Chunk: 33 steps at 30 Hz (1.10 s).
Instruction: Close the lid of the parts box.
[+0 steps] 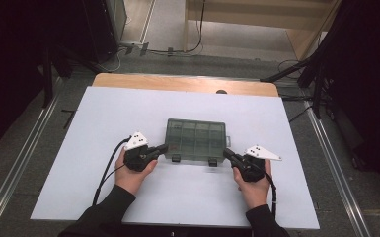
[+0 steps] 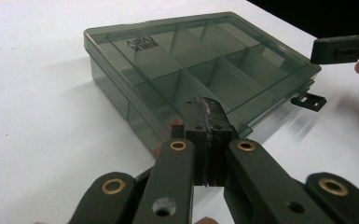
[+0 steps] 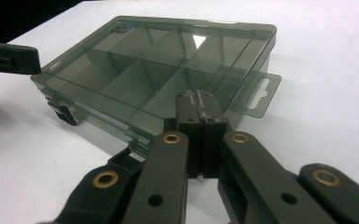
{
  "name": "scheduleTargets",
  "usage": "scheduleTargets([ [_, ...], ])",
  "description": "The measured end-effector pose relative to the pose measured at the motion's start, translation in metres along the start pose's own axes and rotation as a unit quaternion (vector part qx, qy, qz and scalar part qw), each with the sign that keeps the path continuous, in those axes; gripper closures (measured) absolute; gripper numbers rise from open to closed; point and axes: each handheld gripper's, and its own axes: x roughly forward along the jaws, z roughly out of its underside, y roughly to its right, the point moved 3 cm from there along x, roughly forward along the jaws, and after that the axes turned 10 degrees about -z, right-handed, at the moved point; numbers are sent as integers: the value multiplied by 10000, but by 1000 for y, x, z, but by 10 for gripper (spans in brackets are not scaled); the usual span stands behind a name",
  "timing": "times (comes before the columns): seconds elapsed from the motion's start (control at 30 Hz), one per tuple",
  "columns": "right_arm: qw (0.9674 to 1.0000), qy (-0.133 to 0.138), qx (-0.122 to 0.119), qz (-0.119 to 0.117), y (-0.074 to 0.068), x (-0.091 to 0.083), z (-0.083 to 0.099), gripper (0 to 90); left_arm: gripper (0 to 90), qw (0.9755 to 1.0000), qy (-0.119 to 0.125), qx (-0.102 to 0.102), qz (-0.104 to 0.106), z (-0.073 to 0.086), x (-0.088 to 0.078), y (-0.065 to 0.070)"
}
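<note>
Shut right tongs (image 3: 199, 100) near box (image 3: 158, 70); its hang tab (image 3: 260, 93) shows here.

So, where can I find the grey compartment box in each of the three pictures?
High view: the compartment box lies at the table's centre, between both grippers.
Left gripper view: it fills the upper middle, beyond the shut jaws.
Right gripper view: it spans the upper centre, beyond the shut jaws.
Shared landmark: the black latch on the box's front edge.
</note>
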Motion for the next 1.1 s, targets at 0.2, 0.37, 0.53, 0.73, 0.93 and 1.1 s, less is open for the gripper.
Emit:
scheduleTargets([
  [0.2, 9994, 184, -251, 181, 1, -6, 1, 544, 900, 10000, 15, -25, -4, 0, 1, 1],
  [0.37, 9992, 247, -119, 302, 4, -11, 0, 157, 896, 9999, 42, 11, -101, -1, 1, 1],
  [0.53, 9988, 299, -212, 314, 5, -16, 1, 0, 821, 9998, 87, -25, -161, -2, -2, 2],
  [0.73, 9980, 336, -326, 417, 7, -21, 3, 0, 676, 9998, 130, -37, -141, -3, -5, 3],
  [0.93, 9974, 292, -372, 548, 9, -28, 5, 0, 572, 9997, 175, -155, -114, -3, -10, -2],
  [1.1, 9970, 341, -348, 602, 12, -33, 6, 13, 478, 9997, 167, -140, -110, -2, -14, -5],
])
